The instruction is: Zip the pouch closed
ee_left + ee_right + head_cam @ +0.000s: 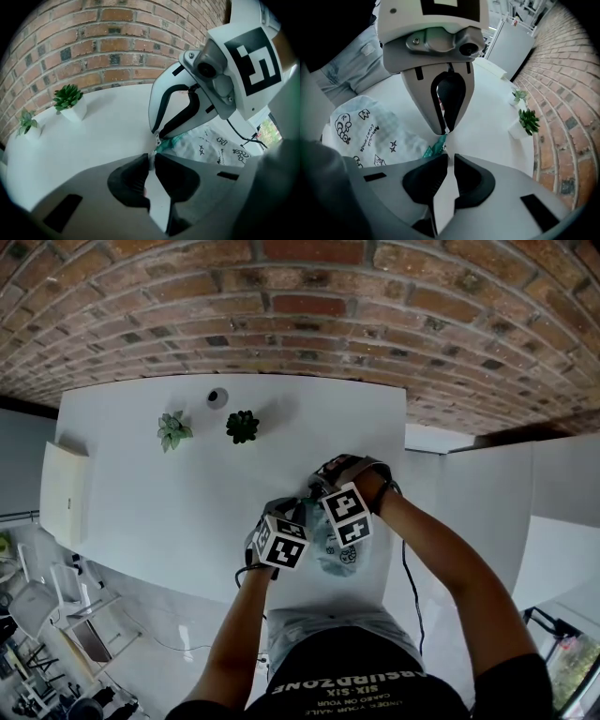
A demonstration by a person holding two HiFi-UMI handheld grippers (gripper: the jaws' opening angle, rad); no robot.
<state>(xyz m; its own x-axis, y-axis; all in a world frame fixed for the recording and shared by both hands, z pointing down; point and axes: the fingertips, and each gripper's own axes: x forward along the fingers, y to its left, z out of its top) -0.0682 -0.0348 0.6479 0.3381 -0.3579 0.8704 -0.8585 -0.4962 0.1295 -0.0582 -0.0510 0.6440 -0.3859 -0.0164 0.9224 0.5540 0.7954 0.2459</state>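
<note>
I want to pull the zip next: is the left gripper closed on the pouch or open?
Closed on it: the left gripper has its jaws nearly together, pinching the teal edge of the pouch.

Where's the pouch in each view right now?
Head view: pouch low centre.
Left gripper view: pouch right of centre.
Right gripper view: pouch at left.
Shared landmark: dark plant, seen in all three.

The pouch (336, 549) is white and soft, printed with small black doodles, with a teal zip edge. It lies crumpled under both tongs. Its teal end is nipped where the tips of the left gripper (152, 158) and the right gripper (449, 158) meet.
</note>
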